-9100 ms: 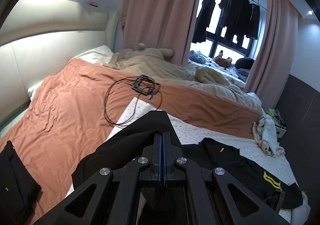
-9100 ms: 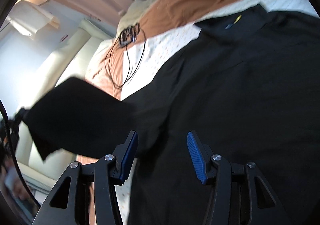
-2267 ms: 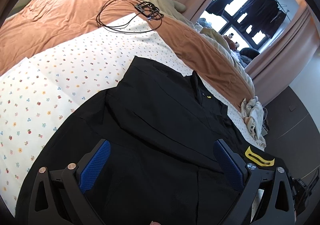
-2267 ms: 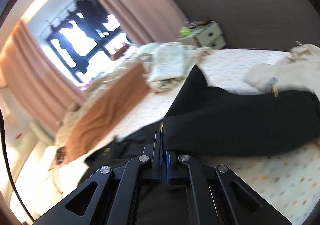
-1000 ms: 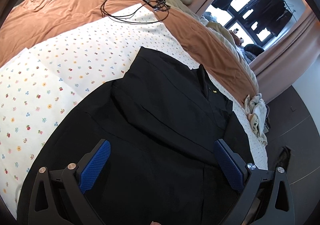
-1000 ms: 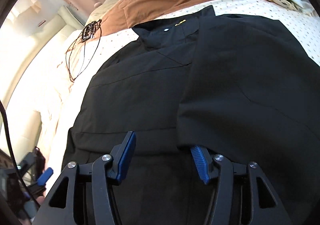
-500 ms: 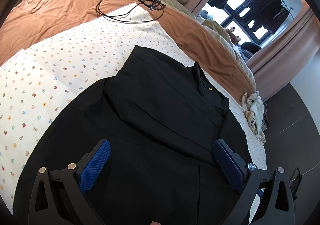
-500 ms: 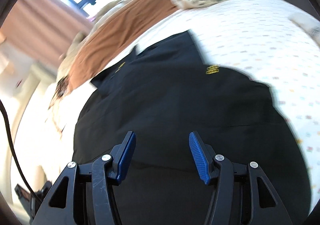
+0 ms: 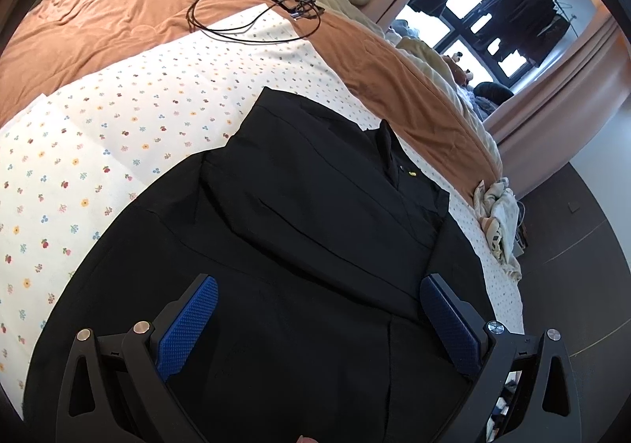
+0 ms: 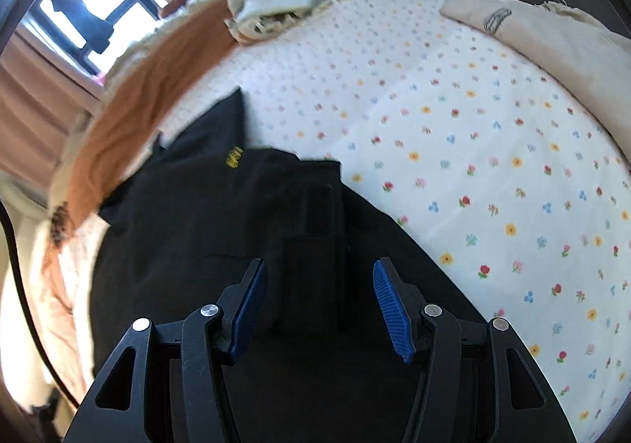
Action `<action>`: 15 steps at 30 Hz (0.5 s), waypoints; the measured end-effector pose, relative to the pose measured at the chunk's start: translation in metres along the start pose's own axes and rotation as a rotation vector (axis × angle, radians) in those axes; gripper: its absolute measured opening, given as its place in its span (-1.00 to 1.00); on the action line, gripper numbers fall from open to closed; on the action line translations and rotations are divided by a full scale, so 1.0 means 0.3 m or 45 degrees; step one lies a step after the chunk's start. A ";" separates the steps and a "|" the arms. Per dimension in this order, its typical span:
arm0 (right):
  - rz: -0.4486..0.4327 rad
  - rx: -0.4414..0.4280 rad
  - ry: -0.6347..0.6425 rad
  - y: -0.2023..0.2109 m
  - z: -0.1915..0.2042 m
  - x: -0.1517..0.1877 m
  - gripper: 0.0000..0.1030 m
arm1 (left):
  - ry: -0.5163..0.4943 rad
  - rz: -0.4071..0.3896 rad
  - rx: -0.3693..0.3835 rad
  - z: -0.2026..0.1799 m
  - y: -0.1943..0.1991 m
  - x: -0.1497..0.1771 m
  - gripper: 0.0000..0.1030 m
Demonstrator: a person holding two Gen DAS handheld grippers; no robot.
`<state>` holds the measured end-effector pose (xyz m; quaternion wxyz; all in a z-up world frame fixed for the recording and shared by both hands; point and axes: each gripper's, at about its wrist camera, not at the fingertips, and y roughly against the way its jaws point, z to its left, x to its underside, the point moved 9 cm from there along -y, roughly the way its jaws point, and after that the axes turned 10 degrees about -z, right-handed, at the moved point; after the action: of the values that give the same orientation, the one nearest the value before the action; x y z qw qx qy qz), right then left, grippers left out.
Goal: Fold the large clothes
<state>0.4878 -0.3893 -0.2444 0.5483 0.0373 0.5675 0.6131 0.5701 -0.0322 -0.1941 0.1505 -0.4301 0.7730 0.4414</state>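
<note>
Lying flat on the flowery sheet (image 9: 118, 119) on the bed: big black shirt (image 9: 315, 214), sides folded in. Hanging over it w/ jaws wide apart, nothing gripped: left tongs (image 9: 319, 320). Hanging over shirt's edge, jaws apart & empty too: right tongs (image 10: 319, 297).

Home bedroom: bed with floral sheet (image 9: 130, 115), orange duvet (image 9: 118, 21), pink curtains (image 9: 560, 119).
</note>
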 end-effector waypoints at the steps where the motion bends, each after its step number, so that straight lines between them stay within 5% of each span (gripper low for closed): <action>1: 0.032 0.023 0.024 -0.038 0.013 0.023 0.09 | 0.008 -0.003 -0.001 0.004 0.002 -0.002 0.99; 3: 0.001 0.064 0.097 -0.063 0.041 0.030 0.09 | 0.024 -0.006 -0.004 0.012 0.002 -0.008 0.99; 5: -0.014 0.040 0.131 -0.068 0.080 0.025 -0.31 | 0.038 -0.011 -0.007 0.021 0.007 -0.013 0.99; 8: -0.003 -0.075 0.098 -0.058 0.140 0.040 -0.54 | 0.044 -0.044 -0.027 0.036 0.023 -0.030 0.99; 15: -0.131 -0.328 0.211 0.069 0.403 0.009 -0.70 | 0.134 -0.141 -0.054 0.103 0.079 -0.111 0.99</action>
<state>0.5544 -0.3032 -0.1881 0.5306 -0.1132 0.5287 0.6528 0.5662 0.0162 -0.1780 0.1246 -0.4978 0.7454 0.4255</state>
